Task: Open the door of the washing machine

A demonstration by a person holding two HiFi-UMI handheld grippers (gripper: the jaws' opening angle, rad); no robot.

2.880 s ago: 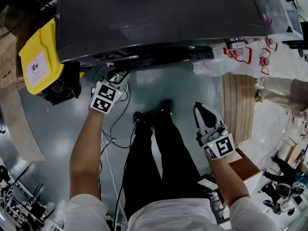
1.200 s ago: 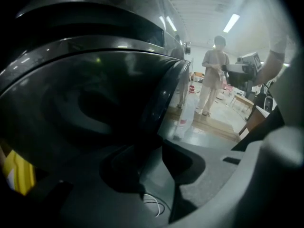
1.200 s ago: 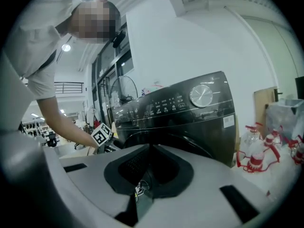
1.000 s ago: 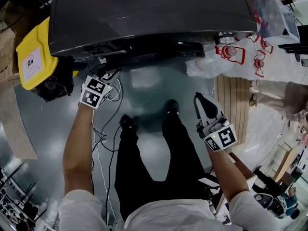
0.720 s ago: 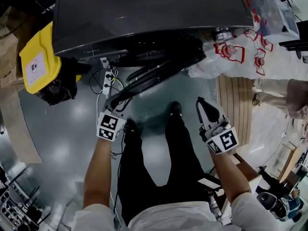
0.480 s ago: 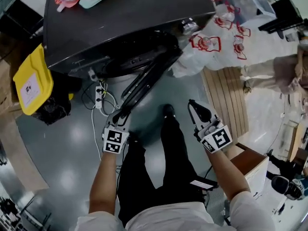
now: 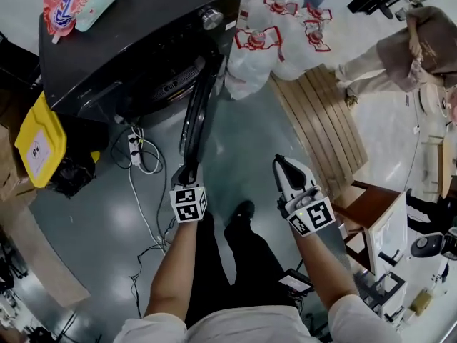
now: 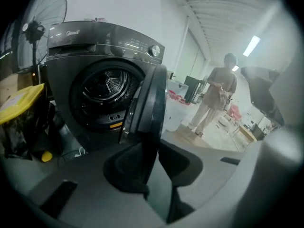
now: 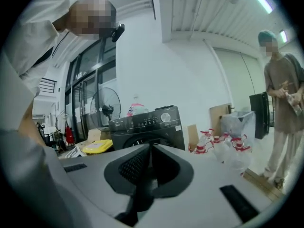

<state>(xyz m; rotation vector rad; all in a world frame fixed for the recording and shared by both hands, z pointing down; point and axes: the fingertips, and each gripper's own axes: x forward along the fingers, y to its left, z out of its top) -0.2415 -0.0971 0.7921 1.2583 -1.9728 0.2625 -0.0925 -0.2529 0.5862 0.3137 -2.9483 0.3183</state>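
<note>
The dark washing machine stands at the upper left of the head view, its drum exposed. Its round door is swung wide open and points toward me. My left gripper is at the door's free edge. In the left gripper view the door shows edge-on, and its rim sits between the pads of my left gripper, whose jaws have just been closing on it. My right gripper hangs apart at the right, shut with nothing in it, and it faces the washing machine.
A yellow bin and a power strip with cables lie left of the machine. Bagged water bottles and a wooden pallet are to its right. A person stands at the far right. Packets lie on top of the machine.
The door has gone from shut against the machine to swung wide open, with my left gripper on its edge moving toward me. My right gripper has kept beside my leg.
</note>
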